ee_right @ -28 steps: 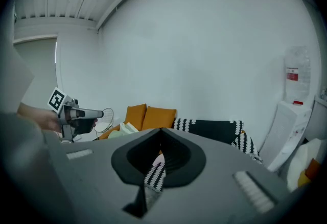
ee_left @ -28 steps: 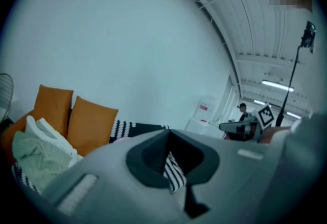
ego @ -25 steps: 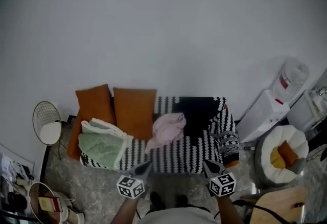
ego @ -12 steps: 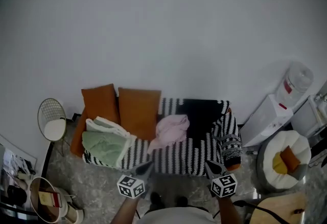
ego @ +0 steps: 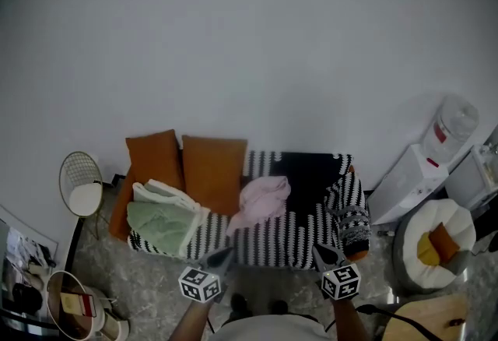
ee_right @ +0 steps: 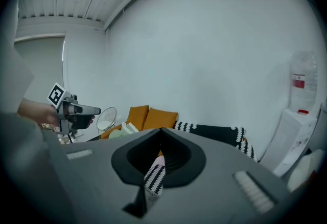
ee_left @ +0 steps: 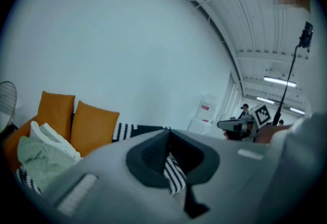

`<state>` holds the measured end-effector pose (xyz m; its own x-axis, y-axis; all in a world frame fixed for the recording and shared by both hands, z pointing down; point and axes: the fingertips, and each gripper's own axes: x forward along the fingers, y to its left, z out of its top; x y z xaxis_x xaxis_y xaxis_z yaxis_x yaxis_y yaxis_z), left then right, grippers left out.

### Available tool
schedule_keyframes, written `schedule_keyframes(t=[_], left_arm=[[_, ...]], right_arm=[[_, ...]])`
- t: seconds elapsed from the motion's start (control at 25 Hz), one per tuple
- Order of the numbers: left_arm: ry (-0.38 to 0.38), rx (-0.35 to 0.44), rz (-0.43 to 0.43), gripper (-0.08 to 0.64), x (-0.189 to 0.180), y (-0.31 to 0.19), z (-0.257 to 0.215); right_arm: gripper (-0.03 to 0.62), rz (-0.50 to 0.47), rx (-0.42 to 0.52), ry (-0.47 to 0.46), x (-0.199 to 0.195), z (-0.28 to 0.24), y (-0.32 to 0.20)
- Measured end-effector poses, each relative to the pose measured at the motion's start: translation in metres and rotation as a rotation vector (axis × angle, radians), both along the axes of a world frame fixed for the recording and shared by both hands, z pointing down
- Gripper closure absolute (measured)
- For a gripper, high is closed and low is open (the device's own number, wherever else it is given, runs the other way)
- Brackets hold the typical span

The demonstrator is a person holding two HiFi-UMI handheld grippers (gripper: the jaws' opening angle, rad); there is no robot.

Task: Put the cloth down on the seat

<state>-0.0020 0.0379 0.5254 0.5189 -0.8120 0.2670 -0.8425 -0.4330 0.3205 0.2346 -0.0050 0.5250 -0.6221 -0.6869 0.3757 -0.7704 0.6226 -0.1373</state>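
The seat (ego: 299,227) is a low sofa under a black-and-white striped cover, set against a plain white wall (ego: 249,43) on a grey mottled floor (ego: 97,255). The pink cloth (ego: 263,201) lies crumpled near the middle of the seat, touching the striped cover, with no claw on it. Two orange cushions (ego: 212,174) lean on the backrest to its left, and a folded green cloth (ego: 159,216) sits in front of them. A black throw (ego: 310,174) hangs over the backrest to the right.

The left claw (ego: 225,253) and the right claw (ego: 317,248) are held level with each other in front of the seat's near edge, well apart. Both have their jaws pressed together with nothing between them (only the striped cover shows past the tips).

A wire chair (ego: 80,185) stands left of the seat. A white water dispenser (ego: 424,168) and a round white chair (ego: 436,242) stand to the right.
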Motion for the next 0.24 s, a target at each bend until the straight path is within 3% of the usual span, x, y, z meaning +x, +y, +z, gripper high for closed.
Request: schedule_keyframes(t=[0.24], left_arm=[[-0.006,0.003,0.008,0.558,-0.0068,-0.0068,-0.0024]], right_arm=[[0.588,-0.023,0.014,0.032,-0.0105,-0.0023,-0.0042]])
